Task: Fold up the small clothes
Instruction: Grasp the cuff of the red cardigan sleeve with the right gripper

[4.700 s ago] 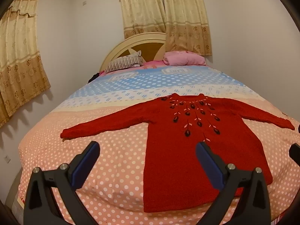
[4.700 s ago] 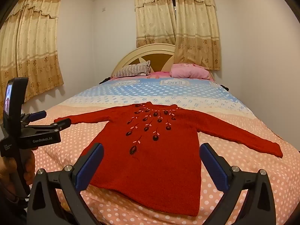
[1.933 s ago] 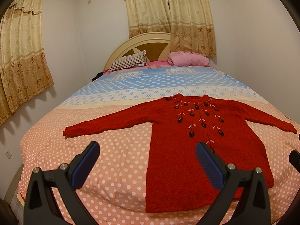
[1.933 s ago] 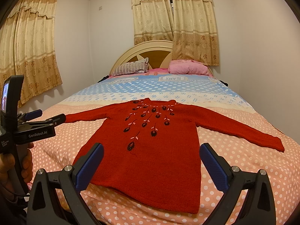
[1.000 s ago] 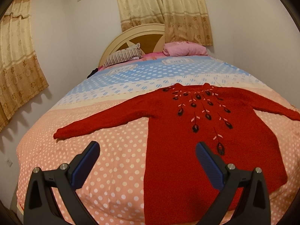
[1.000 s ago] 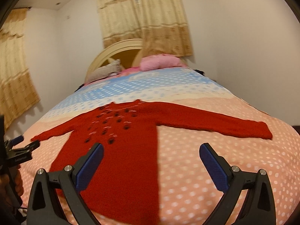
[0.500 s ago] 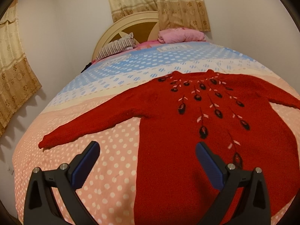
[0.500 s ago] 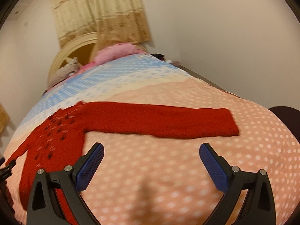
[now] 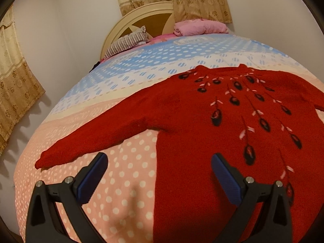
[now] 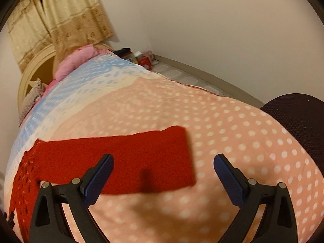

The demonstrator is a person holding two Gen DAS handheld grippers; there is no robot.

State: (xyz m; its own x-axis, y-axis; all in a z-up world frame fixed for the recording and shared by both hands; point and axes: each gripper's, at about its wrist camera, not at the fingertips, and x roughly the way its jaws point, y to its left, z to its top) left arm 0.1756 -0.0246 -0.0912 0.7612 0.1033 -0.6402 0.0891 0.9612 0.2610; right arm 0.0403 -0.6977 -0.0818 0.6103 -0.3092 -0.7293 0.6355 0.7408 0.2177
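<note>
A small red knitted sweater with dark embroidered leaves lies flat, front up, on the polka-dot bed, sleeves spread out. My left gripper is open and empty, low over the sweater's left side edge below the armpit; the left sleeve stretches away to the left. My right gripper is open and empty, close above the cuff end of the right sleeve. The sweater's body shows at the far left of the right wrist view.
Bed with peach, cream and blue dotted cover. Striped pillow and pink pillow at the headboard. Dark round chair seat at the bed's right side. Small items on the floor by the wall. Curtains on the left.
Both grippers have come down and forward toward the bed. The left one closed in on the sweater's left side; the right one swung right over the right sleeve's cuff. Both stayed open.
</note>
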